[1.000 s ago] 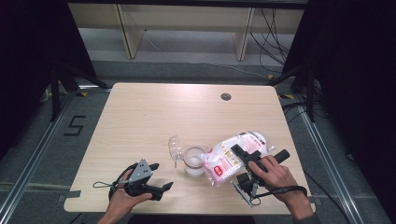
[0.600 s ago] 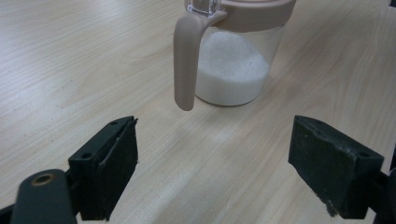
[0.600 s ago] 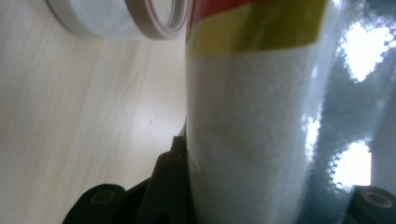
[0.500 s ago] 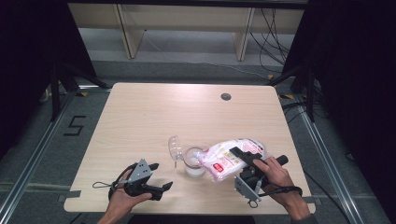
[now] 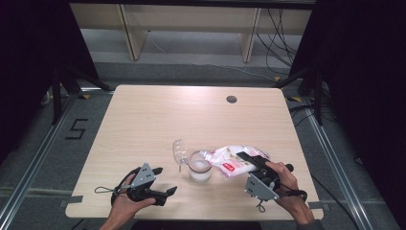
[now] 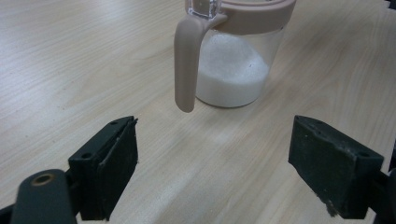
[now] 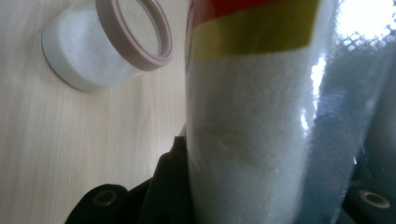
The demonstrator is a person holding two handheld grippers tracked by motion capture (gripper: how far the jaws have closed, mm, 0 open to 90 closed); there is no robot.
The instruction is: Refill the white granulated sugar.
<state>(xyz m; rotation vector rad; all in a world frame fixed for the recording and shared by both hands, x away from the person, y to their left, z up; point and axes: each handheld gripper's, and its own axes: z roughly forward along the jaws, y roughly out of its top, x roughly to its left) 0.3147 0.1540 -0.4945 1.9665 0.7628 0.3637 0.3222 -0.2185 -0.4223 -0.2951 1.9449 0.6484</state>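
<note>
High view: near the table's front edge, the right gripper (image 5: 249, 160) pinches a bag of white granules (image 5: 230, 159), tipped toward a clear jar (image 5: 199, 166) with a pink rim and hinged lid (image 5: 178, 151) open. The jar looks partly filled, so pouring seems underway. The left gripper (image 5: 163, 181) rests spread, empty, near the front-left corner.

— How many things are on the table (image 5: 143, 120)?

— One jar (image 5: 199, 166) part full of white grains, with one clear lid (image 5: 178, 151) hinged open beside it, and one plastic bag (image 5: 232, 159) of the same white stuff.

— And the tools?

— Two grippers, one to each hand: the left gripper (image 5: 163, 184) and the right gripper (image 5: 251, 159). One round hole (image 5: 231, 99) sits in the tabletop.
</note>
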